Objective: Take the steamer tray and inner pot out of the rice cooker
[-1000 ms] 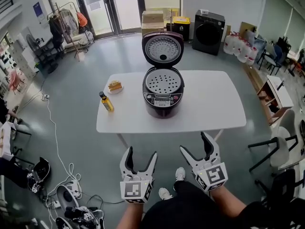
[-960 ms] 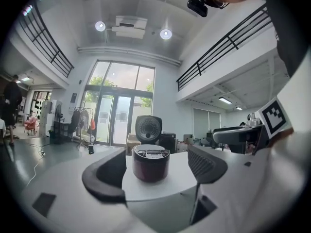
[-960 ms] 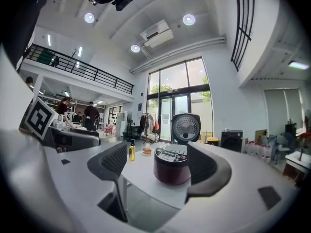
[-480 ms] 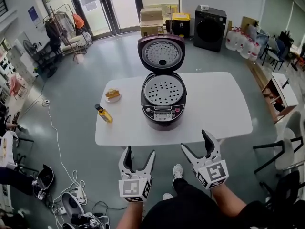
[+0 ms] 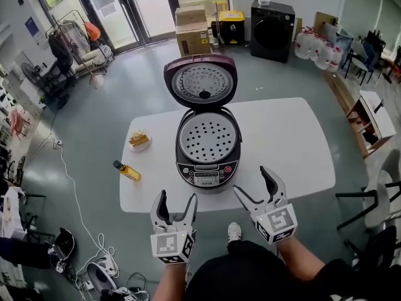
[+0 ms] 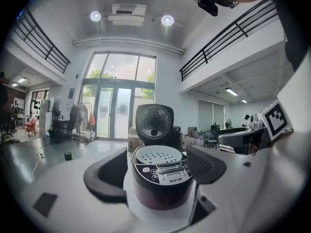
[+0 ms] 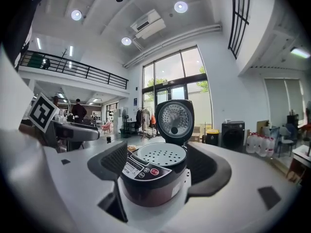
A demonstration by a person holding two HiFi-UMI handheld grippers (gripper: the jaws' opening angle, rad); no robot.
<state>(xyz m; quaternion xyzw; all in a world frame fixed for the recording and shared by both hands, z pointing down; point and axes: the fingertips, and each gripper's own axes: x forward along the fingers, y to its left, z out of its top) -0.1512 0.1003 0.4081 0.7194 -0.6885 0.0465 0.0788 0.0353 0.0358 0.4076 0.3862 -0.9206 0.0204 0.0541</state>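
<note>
Nothing was out yet. The tray (image 5: 207, 137) sat in the open cooker (image 5: 207, 168) on the worktop (image 5: 282, 137); the pot under it could not be seen. The left claw (image 5: 176, 198) and right claw (image 5: 251, 180) were open and empty, near the cooker's front.

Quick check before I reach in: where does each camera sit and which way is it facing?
Head view: on the person's head, looking steeply down at the table and open rice cooker; both forearms, left gripper and right gripper show.
Left gripper view: rides that gripper, faces the cooker's control panel; its apart jaws show.
Right gripper view: rides that gripper, faces the cooker too; apart jaws show.
Shared: steamer tray, raised lid.
</note>
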